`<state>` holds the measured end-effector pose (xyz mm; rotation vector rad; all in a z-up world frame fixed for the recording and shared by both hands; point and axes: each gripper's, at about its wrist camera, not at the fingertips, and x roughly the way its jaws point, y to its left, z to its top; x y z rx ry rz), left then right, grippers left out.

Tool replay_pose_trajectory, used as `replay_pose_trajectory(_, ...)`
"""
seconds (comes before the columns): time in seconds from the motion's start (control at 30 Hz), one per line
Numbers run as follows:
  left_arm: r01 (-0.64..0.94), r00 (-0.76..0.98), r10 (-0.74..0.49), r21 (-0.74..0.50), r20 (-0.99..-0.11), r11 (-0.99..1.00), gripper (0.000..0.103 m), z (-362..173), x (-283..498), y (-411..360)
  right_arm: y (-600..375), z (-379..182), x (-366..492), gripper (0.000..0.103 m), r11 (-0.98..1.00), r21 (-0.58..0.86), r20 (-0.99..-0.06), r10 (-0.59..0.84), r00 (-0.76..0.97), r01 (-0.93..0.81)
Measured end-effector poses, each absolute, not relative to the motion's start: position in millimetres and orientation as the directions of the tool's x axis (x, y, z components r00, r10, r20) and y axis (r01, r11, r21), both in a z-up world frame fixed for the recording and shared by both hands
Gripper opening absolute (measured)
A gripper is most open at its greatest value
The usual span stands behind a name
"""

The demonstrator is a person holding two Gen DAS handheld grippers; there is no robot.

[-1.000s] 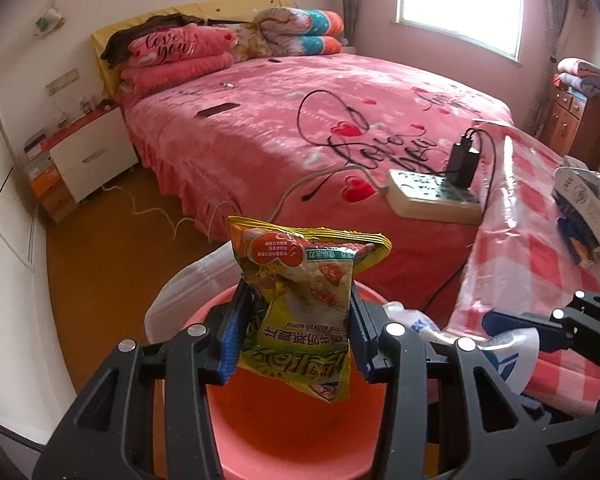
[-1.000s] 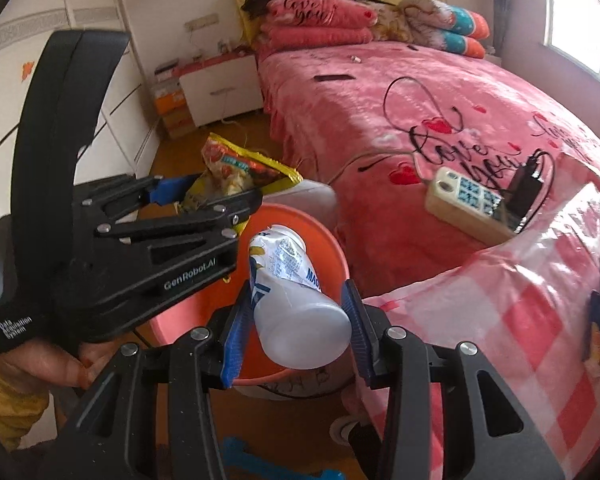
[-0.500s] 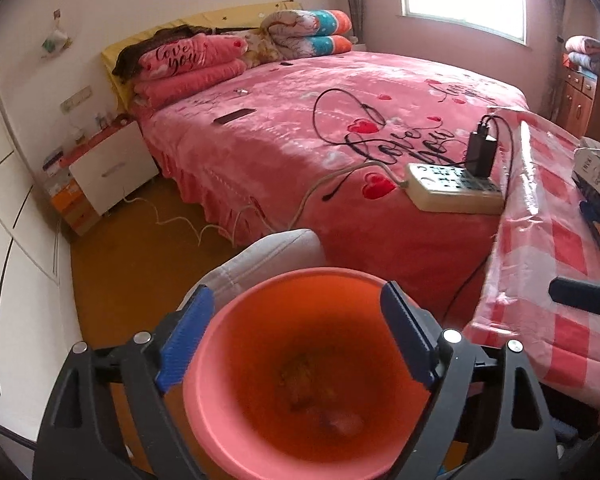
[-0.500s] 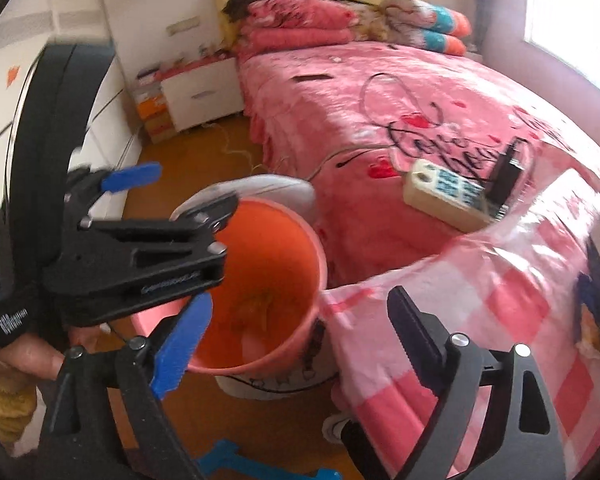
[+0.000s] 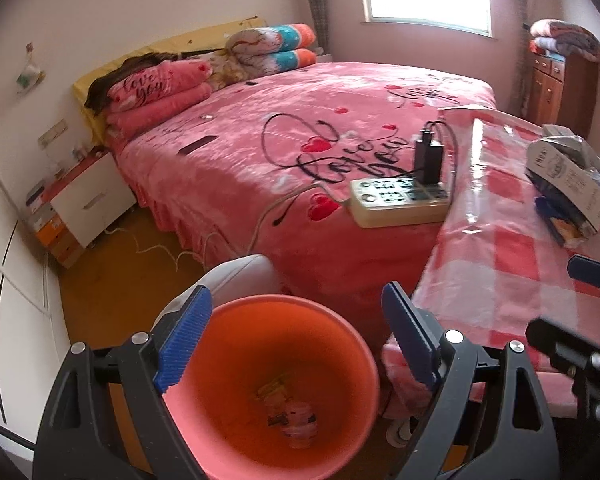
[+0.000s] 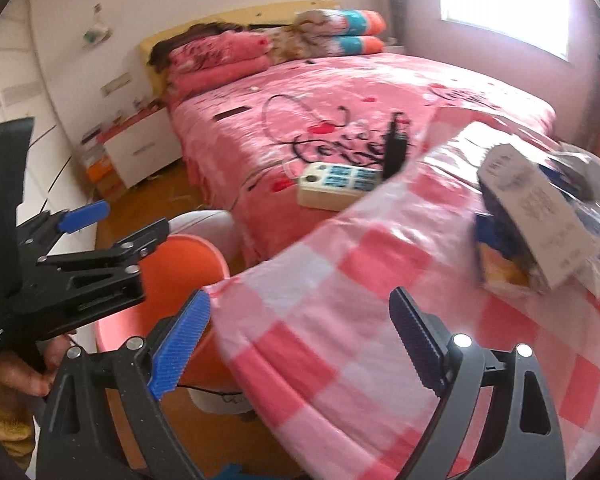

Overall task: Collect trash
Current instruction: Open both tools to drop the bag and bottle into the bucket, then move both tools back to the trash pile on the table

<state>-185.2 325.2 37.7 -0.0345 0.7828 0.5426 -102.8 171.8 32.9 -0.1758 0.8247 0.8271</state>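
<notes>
An orange bin point(image 5: 340, 344) stands on the floor beside the checked table; it also shows in the right wrist view point(image 6: 180, 268). A snack bag and a bottle point(image 5: 288, 408) lie at its bottom. My left gripper point(image 5: 296, 336) is open and empty right above the bin; it also shows in the right wrist view point(image 6: 112, 224). My right gripper point(image 6: 300, 340) is open and empty over the table's near corner. A pile of crumpled wrappers and a carton point(image 6: 540, 220) lies on the table at the right; it also shows in the left wrist view point(image 5: 572, 188).
A pink bed point(image 5: 300, 140) with a power strip point(image 5: 400, 200) and charger lies behind. A red-checked tablecloth point(image 6: 380, 320) covers the table. A white stool point(image 5: 236, 276) stands behind the bin. A nightstand point(image 5: 88, 204) stands at the far left on the wooden floor.
Both grippers have opened. The snack bag and the bottle have dropped into the bin. My right gripper has swung right, over the table.
</notes>
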Motion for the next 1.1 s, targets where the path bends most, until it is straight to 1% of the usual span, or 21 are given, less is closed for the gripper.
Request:
replay_pose_trajectory(0.6,-0.345,0.616,0.421,0.252,-0.666,0.904,0.088,49,-146,245,80,33,-76,0.090,0.793,0.206,-0.649,0.549,0.527,-0.574)
replay_pose_trajectory(0.67,-0.337,0.615,0.419,0.258,-0.668,0.906,0.089,49,-144,240,74,33,-74,0.093,0.798,0.209,-0.645,0.547,0.534,-0.565)
replay_pose_trajectory(0.9,-0.288,0.621,0.388,0.262,-0.681,0.921,0.089,50,-134,218,46,32,-68,0.094,0.826,0.218,-0.631,0.526,0.571,-0.520)
replay_pose_trajectory(1.1,-0.242,0.637,0.337,0.235,-0.694,0.941,0.089,53,-124,199,17,30,-58,0.095,0.850,0.256,-0.624,0.509,0.593,-0.460)
